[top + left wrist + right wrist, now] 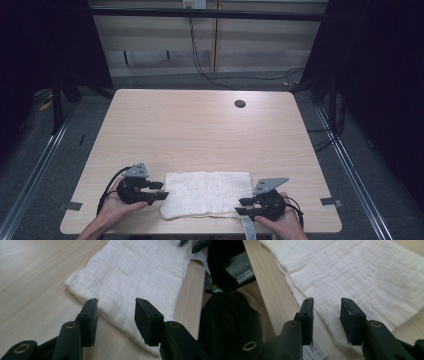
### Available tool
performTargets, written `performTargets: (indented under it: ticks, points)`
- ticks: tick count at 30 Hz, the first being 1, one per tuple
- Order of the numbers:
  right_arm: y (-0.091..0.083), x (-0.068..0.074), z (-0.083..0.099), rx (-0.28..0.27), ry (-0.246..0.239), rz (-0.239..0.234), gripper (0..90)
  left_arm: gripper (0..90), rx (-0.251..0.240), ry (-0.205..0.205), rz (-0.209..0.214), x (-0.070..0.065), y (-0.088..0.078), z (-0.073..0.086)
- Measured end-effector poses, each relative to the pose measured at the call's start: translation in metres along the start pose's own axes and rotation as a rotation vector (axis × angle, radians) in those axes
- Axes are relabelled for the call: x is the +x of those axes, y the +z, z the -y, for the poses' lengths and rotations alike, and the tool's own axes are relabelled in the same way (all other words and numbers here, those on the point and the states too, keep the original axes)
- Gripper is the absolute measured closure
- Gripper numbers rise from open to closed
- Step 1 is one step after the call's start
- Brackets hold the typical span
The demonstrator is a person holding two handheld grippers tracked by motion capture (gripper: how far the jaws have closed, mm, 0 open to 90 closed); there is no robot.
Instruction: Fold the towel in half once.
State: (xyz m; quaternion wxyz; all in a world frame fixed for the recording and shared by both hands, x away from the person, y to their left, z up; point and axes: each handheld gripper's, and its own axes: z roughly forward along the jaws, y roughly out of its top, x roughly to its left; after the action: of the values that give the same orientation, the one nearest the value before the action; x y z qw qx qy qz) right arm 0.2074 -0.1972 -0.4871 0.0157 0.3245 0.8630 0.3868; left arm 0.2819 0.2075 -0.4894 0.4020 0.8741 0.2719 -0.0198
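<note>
Lying flat on the counter [200, 125], the folded white cloth [207, 194] sits between the left gripper [161, 190] and right gripper [242, 206], both fingers parted, gripping nothing.

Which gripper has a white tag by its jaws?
The right gripper: a printed label of the folded white cloth lies beneath it. None shows by the left gripper.

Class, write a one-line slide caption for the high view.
Two hand-held grippers, left and right, flank a folded white cloth on a table.

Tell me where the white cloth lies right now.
In the high view, the folded white cloth lies flat near the table's front edge, between the left gripper and right gripper.
</note>
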Motion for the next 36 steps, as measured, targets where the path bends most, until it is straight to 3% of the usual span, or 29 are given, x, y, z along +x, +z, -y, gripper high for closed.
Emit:
performTargets:
  ticks: [2, 7, 10, 13, 19, 20, 23, 25, 31, 34, 35, 36]
  points:
    - [0.004, 0.000, 0.002, 0.023, -0.030, 0.018, 60.7, 53.1, 0.012, 0.004, -0.004, 0.000, 0.001, 0.000]
    - [0.006, 0.004, 0.004, 0.043, -0.051, -0.001, 53.6, 51.2, 0.037, 0.016, -0.015, -0.003, 0.009, 0.001]
    - [0.008, 0.011, 0.003, 0.055, -0.104, 0.041, 54.8, 52.0, 0.031, 0.012, -0.015, -0.004, 0.010, 0.001]
    - [0.008, 0.016, 0.003, 0.068, -0.140, 0.098, 59.2, 59.6, 0.035, 0.020, -0.009, -0.007, 0.011, 0.001]
    - [0.005, 0.010, 0.004, 0.063, -0.112, 0.119, 80.1, 81.2, 0.042, 0.037, -0.020, -0.014, 0.017, -0.001]
    - [0.003, 0.008, 0.004, 0.068, -0.100, 0.117, 82.9, 83.1, 0.056, 0.058, -0.023, -0.015, 0.017, -0.003]
    - [0.000, 0.001, 0.005, 0.074, -0.071, 0.089, 85.9, 83.9, 0.058, 0.059, -0.011, -0.019, 0.022, -0.008]
    - [-0.002, -0.002, 0.006, 0.082, -0.065, 0.087, 86.5, 84.3, 0.070, 0.060, -0.011, -0.022, 0.025, -0.011]
    - [-0.017, -0.010, 0.017, 0.079, -0.031, 0.118, 86.6, 84.1, 0.085, 0.034, 0.051, -0.026, 0.036, -0.019]
    - [-0.023, -0.013, 0.024, 0.062, -0.017, 0.116, 86.1, 80.3, 0.084, 0.034, 0.048, -0.026, 0.037, -0.019]
    - [-0.024, -0.013, 0.026, 0.055, -0.014, 0.108, 83.2, 80.3, 0.061, 0.026, 0.062, -0.026, 0.038, -0.019]
    - [-0.025, -0.012, 0.026, 0.047, -0.007, 0.120, 67.9, 72.5, 0.041, 0.025, 0.058, -0.025, 0.036, -0.020]
